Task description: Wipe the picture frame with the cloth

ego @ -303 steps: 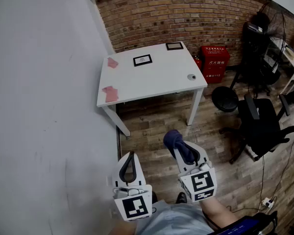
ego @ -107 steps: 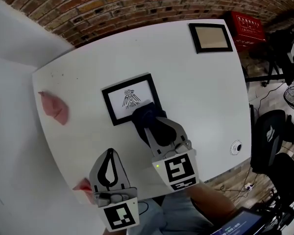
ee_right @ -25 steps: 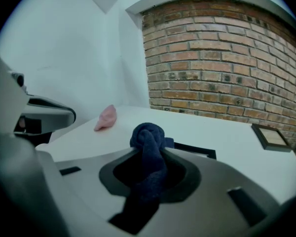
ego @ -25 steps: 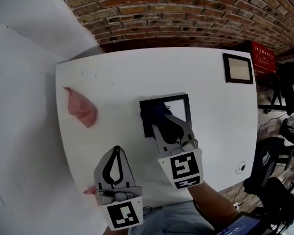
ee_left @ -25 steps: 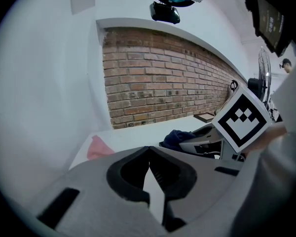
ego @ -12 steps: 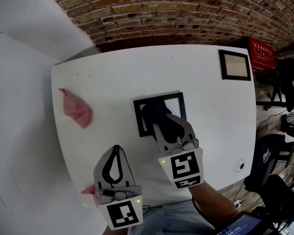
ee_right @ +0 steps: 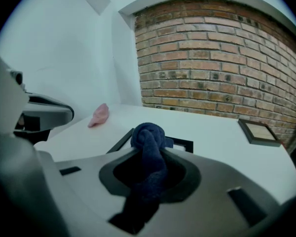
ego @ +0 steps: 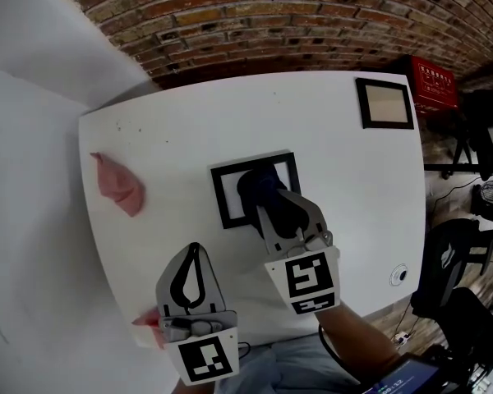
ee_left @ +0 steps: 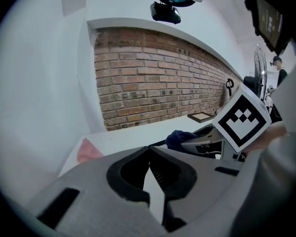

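Note:
A black picture frame point(ego: 223, 197) lies flat in the middle of the white table point(ego: 337, 195). My right gripper point(ego: 265, 194) is shut on a dark blue cloth point(ego: 258, 184), and the bunched cloth rests on the frame's glass near its middle, hiding most of the picture. In the right gripper view the cloth point(ee_right: 148, 138) bulges out past the jaws over the frame point(ee_right: 183, 143). My left gripper point(ego: 193, 251) hangs shut and empty above the table's near left part, apart from the frame; its closed tips point(ee_left: 149, 149) show nothing between them.
A second small frame point(ego: 384, 103) lies at the table's far right corner. One pink cloth point(ego: 118, 185) lies at the left, another point(ego: 148, 322) at the near left edge. A small round fitting point(ego: 399, 275) sits near the right front edge. Brick wall behind; red box point(ego: 434, 79) beyond.
The right gripper has slid the blue cloth across the frame from its left part towards its middle. The left gripper has stayed where it was.

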Tool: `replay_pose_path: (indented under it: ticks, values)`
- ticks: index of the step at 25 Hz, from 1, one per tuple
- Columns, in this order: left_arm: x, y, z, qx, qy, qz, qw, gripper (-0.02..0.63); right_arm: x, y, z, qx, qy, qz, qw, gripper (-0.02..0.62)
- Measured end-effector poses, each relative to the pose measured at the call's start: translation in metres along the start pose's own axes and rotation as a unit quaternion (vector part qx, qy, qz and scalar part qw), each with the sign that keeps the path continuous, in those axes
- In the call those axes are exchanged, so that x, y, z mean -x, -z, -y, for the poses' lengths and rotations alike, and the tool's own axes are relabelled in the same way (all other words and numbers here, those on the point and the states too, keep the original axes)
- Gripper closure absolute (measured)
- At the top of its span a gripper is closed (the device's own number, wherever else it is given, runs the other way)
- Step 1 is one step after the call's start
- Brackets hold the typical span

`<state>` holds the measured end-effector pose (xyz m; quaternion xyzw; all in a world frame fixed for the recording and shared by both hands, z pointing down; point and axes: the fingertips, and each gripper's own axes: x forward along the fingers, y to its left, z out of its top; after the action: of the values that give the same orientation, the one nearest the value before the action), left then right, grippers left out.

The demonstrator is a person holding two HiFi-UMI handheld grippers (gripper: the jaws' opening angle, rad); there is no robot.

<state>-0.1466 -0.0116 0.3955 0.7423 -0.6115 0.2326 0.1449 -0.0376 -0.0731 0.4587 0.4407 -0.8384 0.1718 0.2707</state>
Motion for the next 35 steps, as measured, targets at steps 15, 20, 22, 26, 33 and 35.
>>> replay_pose_path:
  ticks: [15, 20, 22, 26, 33, 35]
  values:
    - [-0.01, -0.007, 0.025, -0.014, 0.017, 0.0, 0.9998, 0.597, 0.013, 0.006, 0.026, -0.005, 0.019, 0.002, 1.0, 0.512]
    - [-0.012, -0.014, 0.035, -0.018, 0.021, 0.004, 0.9996, 0.597, 0.02, 0.006, 0.033, -0.005, 0.022, 0.004, 1.0, 0.512]
    - [-0.012, -0.017, 0.039, -0.021, 0.022, 0.007, 0.9995, 0.597, 0.025, 0.006, 0.038, -0.007, 0.025, 0.006, 1.0, 0.512]
    - [-0.008, -0.023, 0.05, -0.025, 0.024, 0.014, 0.9993, 0.597, 0.038, 0.008, 0.05, -0.01, 0.035, 0.01, 0.999, 0.512]
    - [0.009, -0.044, 0.072, -0.03, 0.021, 0.047, 0.9983, 0.597, 0.08, 0.0, 0.079, -0.01, 0.063, 0.033, 0.997, 0.512]
    - [0.018, -0.055, 0.077, -0.031, 0.018, 0.06, 0.9976, 0.597, 0.097, -0.006, 0.084, -0.008, 0.068, 0.044, 0.997, 0.512]
